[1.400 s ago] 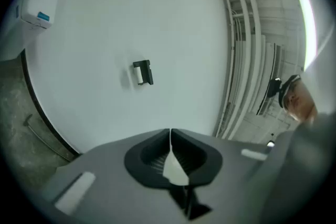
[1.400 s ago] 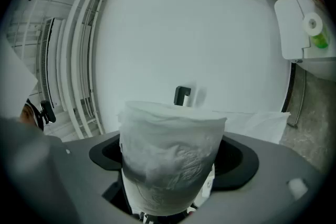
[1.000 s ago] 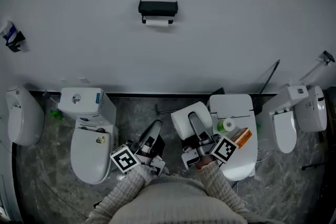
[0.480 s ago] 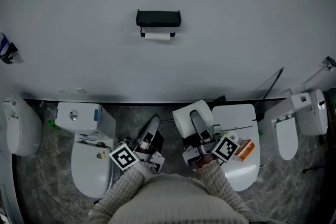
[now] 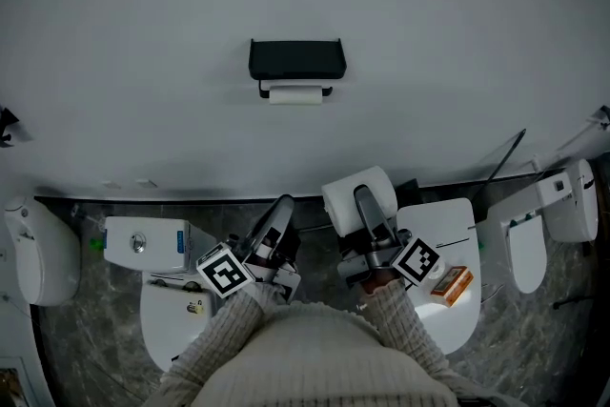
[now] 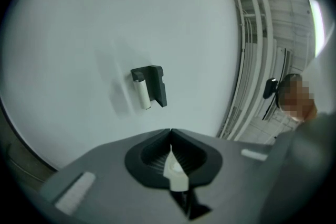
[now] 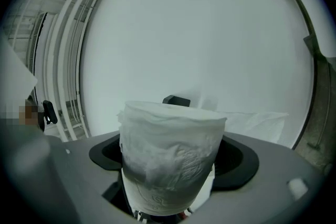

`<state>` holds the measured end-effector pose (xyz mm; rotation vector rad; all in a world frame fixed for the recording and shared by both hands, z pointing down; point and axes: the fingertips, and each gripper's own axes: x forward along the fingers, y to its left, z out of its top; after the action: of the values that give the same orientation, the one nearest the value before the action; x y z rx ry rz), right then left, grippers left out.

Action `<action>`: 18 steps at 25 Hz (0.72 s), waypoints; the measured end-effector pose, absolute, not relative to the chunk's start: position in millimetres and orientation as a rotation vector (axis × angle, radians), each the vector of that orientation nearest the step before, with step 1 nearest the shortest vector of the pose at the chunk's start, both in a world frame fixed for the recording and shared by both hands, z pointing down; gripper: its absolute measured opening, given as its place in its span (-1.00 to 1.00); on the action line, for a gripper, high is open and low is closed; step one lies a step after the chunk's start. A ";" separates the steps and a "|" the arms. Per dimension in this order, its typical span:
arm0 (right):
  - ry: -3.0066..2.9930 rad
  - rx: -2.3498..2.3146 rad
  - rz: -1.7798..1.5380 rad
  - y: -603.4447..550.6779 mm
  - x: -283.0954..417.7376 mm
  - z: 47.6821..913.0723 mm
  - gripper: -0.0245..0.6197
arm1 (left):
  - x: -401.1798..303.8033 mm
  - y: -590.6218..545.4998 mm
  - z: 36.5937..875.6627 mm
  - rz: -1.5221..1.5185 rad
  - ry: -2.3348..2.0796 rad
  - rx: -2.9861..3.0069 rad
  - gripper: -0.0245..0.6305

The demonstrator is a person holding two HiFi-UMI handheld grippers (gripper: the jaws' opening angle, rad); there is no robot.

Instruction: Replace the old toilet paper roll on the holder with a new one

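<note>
On the white wall hangs the black holder (image 5: 295,59), and a thin, nearly used-up old roll (image 5: 295,94) sits under it. My right gripper (image 5: 366,199) is shut on a full white new roll (image 5: 340,203), held upright and well short of the wall. In the right gripper view the new roll (image 7: 170,152) fills the jaws and hides most of the holder (image 7: 176,100). My left gripper (image 5: 283,206) is shut with nothing held. The left gripper view shows the holder (image 6: 154,84) and the old roll (image 6: 140,94) ahead, beyond the left gripper (image 6: 170,136).
Below me on the dark stone floor stand a toilet with a white tank (image 5: 143,245) at left and a closed toilet lid (image 5: 448,234) at right carrying an orange box (image 5: 451,282). Further white fixtures (image 5: 38,248) (image 5: 562,205) stand at both sides.
Both grippers have moved forward toward the wall, the right one carrying the new roll. The holder now looks larger and sits lower in the head view; the toilets have slid down the frame.
</note>
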<state>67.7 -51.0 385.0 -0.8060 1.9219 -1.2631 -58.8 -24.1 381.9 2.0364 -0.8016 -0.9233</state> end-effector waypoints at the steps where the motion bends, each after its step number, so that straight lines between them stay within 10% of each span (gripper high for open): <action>1: 1.918 -0.814 -1.259 -58.4 66.0 385.0 0.54 | -60.8 -31.9 383.6 -0.910 -0.798 2.034 -0.94; 18: 1.903 -0.850 -1.275 -121.7 52.6 393.1 0.54 | -75.1 -106.2 388.7 -0.899 -0.780 2.004 -0.94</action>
<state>52.6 -121.7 393.1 -0.8501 1.9031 -1.2751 -75.1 -106.2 388.7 2.0037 -0.7799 -0.8995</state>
